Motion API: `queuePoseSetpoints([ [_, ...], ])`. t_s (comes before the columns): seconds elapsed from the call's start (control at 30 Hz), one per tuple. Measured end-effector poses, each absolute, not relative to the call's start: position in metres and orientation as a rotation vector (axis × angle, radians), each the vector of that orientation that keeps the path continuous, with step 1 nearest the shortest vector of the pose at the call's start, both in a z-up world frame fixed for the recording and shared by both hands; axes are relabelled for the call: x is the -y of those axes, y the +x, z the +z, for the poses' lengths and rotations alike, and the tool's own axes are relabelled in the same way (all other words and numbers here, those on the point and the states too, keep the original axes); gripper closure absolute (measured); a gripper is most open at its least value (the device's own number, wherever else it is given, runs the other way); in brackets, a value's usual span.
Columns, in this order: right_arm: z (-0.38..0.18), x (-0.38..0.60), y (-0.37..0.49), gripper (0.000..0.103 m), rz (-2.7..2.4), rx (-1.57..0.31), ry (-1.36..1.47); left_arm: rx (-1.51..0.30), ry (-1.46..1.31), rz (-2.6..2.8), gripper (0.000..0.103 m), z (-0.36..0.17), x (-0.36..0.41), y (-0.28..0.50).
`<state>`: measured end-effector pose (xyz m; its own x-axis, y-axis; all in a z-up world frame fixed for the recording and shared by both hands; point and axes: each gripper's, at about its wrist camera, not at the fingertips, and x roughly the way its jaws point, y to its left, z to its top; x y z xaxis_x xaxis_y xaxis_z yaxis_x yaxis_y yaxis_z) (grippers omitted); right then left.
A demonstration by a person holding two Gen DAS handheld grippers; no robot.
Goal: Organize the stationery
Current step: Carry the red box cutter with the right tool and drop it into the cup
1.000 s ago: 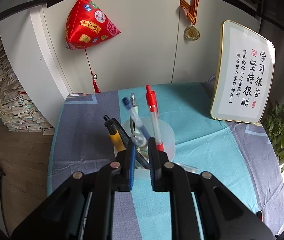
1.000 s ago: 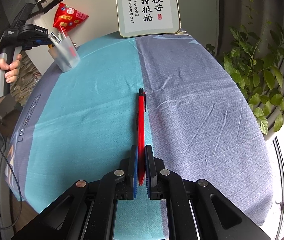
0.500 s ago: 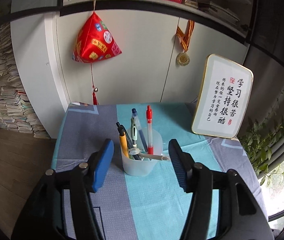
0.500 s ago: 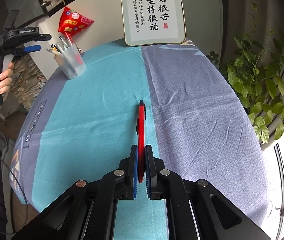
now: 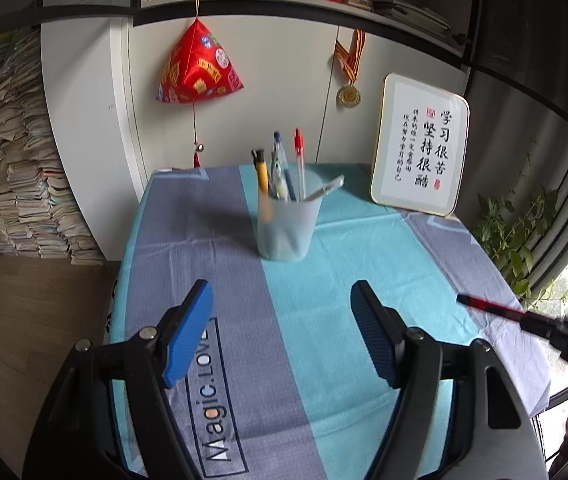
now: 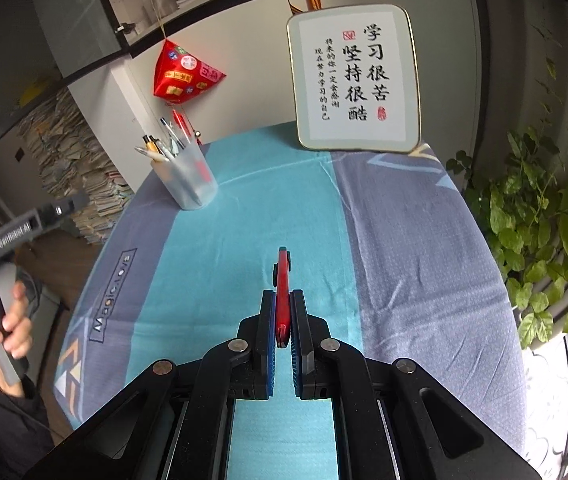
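Note:
A frosted pen cup (image 5: pixel 287 220) (image 6: pixel 190 179) stands on the blue and teal tablecloth with several pens upright in it. My left gripper (image 5: pixel 284 312) hangs well in front of the cup; its jaws are opening and nothing is between them. My right gripper (image 6: pixel 283 304) is shut on a red pen (image 6: pixel 282 280), which points forward above the cloth. That red pen (image 5: pixel 487 305) also shows at the right edge of the left wrist view, sticking out of the right gripper's black tip.
A framed calligraphy sign (image 5: pixel 419 146) leans at the back right of the table (image 5: pixel 363 360). A red pouch (image 5: pixel 198 66) and a medal (image 5: pixel 349 96) hang on the white cabinet. Stacked books (image 5: pixel 16 176) fill the left; a plant (image 6: pixel 543 216) stands right.
My left gripper let go at the cup, its jaws spread wide, and it drew back from the cup. The right gripper lifted the red pen off the cloth.

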<state>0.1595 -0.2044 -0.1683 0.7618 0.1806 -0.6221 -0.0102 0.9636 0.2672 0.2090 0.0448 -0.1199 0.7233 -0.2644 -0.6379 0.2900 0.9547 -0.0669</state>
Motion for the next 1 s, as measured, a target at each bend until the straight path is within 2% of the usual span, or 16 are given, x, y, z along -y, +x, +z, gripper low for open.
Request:
queuePoseSetpoints([
  [0.33,-0.094,0.156,0.212,0.097,0.224,-0.633,0.165,-0.754,0.015,-0.281,0.032,-0.17,-0.06,0.202],
  [0.5,-0.067,0.124,0.27,0.097,0.284,-0.681,0.119,-0.775,-0.008,-0.298,0.032,-0.181,-0.061,0.204],
  [1.0,-0.108,0.089,0.389,0.097,0.254,-0.927,0.085,-0.768,-0.019,-0.353,0.032,-0.187,-0.063,0.206],
])
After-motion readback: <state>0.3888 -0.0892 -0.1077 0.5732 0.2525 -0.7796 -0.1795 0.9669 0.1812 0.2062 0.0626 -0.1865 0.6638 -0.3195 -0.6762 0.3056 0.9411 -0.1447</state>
